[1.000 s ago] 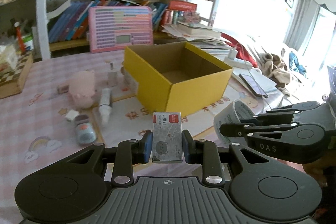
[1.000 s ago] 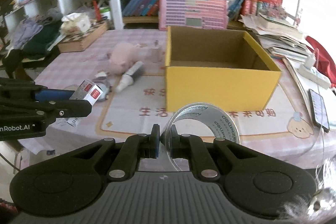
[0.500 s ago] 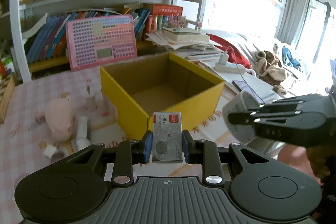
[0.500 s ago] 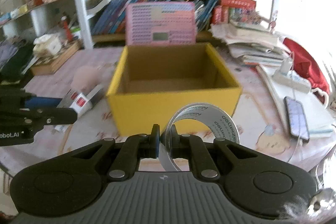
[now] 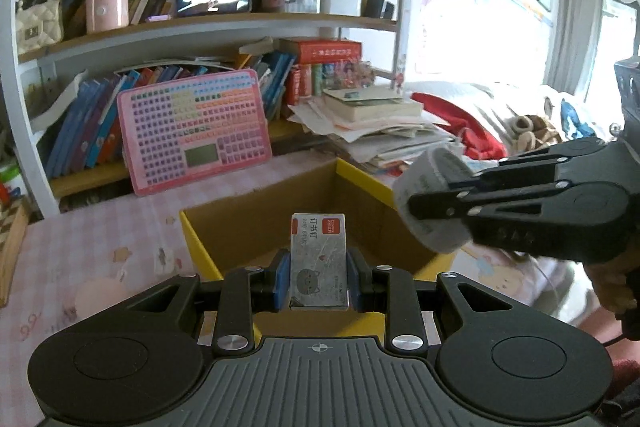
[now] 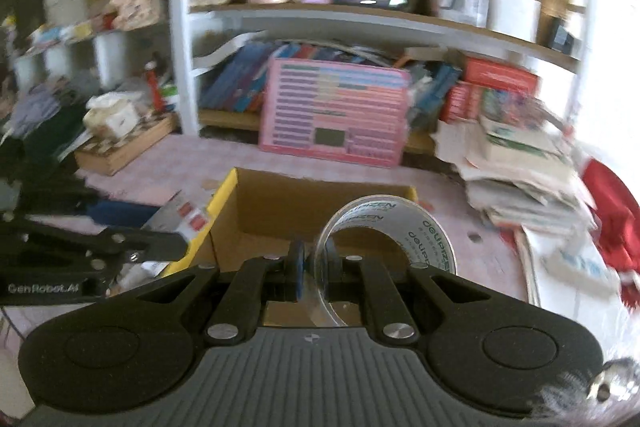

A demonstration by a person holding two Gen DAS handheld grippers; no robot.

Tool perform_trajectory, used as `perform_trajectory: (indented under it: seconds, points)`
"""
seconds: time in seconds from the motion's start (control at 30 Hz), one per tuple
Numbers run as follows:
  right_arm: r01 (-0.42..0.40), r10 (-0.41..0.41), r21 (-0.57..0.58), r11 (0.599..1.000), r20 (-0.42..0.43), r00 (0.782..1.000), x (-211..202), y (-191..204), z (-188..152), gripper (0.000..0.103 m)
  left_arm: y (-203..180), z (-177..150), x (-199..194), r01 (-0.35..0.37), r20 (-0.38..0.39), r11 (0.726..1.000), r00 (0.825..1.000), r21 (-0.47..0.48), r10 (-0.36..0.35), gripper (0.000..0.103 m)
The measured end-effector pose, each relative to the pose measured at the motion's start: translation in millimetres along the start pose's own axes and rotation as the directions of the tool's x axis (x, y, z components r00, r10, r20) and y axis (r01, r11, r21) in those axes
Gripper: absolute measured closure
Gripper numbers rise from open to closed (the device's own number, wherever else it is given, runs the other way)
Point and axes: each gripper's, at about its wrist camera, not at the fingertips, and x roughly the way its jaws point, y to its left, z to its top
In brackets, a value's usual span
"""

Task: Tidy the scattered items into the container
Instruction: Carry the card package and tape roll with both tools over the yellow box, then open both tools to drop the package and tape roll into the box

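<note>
- While both my loads hang over the yellow box [image 5: 202, 247], left gripper [image 5: 319, 277] is clamped on the upright staple box [image 5: 318, 259]; cavity's straight below
- right gripper [image 6: 313, 269] pinches the tape roll [image 6: 400, 227] by its wall; also above the opening

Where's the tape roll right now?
The tape roll is clamped in the right gripper, held above the open yellow box; in the left wrist view it shows at right, beside the staples box.
</note>
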Motion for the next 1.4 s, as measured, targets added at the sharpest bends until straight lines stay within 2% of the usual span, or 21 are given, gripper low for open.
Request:
perform_trajectory:
  seconds: [0.17,0.33,0.47,0.57,0.7,0.9,1.0,1.1,1.17,1.2,1.23,1.27,1.4]
  points:
    - [-0.106,0.096,-0.107,0.989,-0.100,0.990,53,-14,5,0.095,2,10,39,-0.058,-0.043,0.998,0.997,0.025,0.059,0.075]
    - [-0.198,0.148,-0.206,0.958,-0.235,0.961,103,-23,-4,0.095,0,10,77,-0.085,-0.121,0.994,0.988,0.075,0.093,0.075]
    - [-0.237,0.160,-0.226,0.945,-0.311,0.937,135,-31,-12,0.095,0,7,102,-0.096,-0.171,0.990,0.979,0.100,0.112,0.075]
    - [-0.267,0.186,-0.188,0.945,-0.364,0.913,152,-38,-15,0.095,1,4,116,-0.101,-0.202,0.988,0.972,0.118,0.124,0.075]
    - [-0.251,0.168,-0.144,0.957,-0.431,0.887,163,-41,-22,0.095,2,-1,131,-0.104,-0.239,0.986,0.962,0.132,0.133,0.075]
    - [-0.179,0.141,-0.044,0.983,-0.442,0.886,157,-54,-26,0.094,3,-7,145,-0.117,-0.260,0.983,0.954,0.138,0.150,0.075]
    - [-0.172,0.145,-0.021,0.985,-0.443,0.885,155,-55,-27,0.094,0,-7,150,-0.123,-0.263,0.980,0.951,0.159,0.162,0.075]
    - [-0.185,0.162,-0.003,0.983,-0.467,0.869,160,-55,-24,0.093,0,-6,153,-0.126,-0.271,0.977,0.948,0.172,0.170,0.074]
    - [-0.202,0.178,-0.003,0.979,-0.463,0.868,160,-55,-22,0.085,0,-6,153,-0.126,-0.276,0.977,0.946,0.173,0.171,0.069]
    - [-0.212,0.188,-0.002,0.977,-0.453,0.871,158,-54,-21,0.063,-1,-6,153,-0.125,-0.279,0.976,0.945,0.178,0.172,0.066]
    - [-0.219,0.197,0.001,0.976,-0.437,0.878,155,-54,-19,0.049,-2,-6,153,-0.125,-0.281,0.975,0.944,0.185,0.175,0.057]
    - [-0.224,0.203,0.000,0.975,-0.417,0.886,152,-54,-17,0.047,-3,-6,152,-0.134,-0.276,0.972,0.943,0.193,0.184,0.051]
    - [-0.224,0.197,-0.032,0.974,-0.368,0.909,142,-51,-15,0.047,-4,-1,142,-0.171,-0.246,0.965,0.944,0.199,0.218,0.044]
